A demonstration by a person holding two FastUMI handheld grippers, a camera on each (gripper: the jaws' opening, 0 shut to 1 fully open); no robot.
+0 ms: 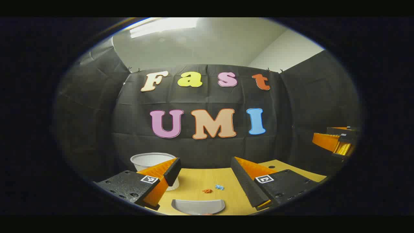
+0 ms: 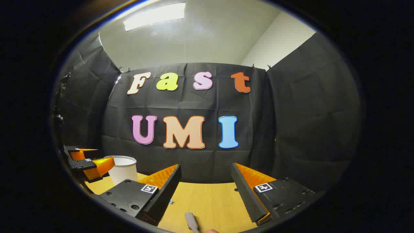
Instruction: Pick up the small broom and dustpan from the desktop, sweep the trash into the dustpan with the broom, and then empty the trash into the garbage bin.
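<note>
In the left gripper view, my left gripper [image 1: 205, 163] stands open above the wooden desktop [image 1: 194, 179]. Just below and between its fingers lies a grey dustpan [image 1: 198, 207], cut off at the lower edge. Beyond the dustpan lie two scraps of trash, one orange [image 1: 207, 191] and one blue [image 1: 220, 187]. In the right gripper view, my right gripper [image 2: 205, 166] is open too, with a grey broom handle [image 2: 191, 221] lying on the desktop [image 2: 213, 197] low between its fingers. Neither gripper touches anything. A blue scrap [image 2: 170, 202] peeks out beside the left finger.
A white garbage bin [image 1: 152, 160] stands at the back left of the table, partly behind my left finger; it shows as the bin [image 2: 122, 170] in the right gripper view. The other gripper [image 1: 336, 142] hovers far right; the left one [image 2: 85, 163] far left. Black cloth walls enclose the table.
</note>
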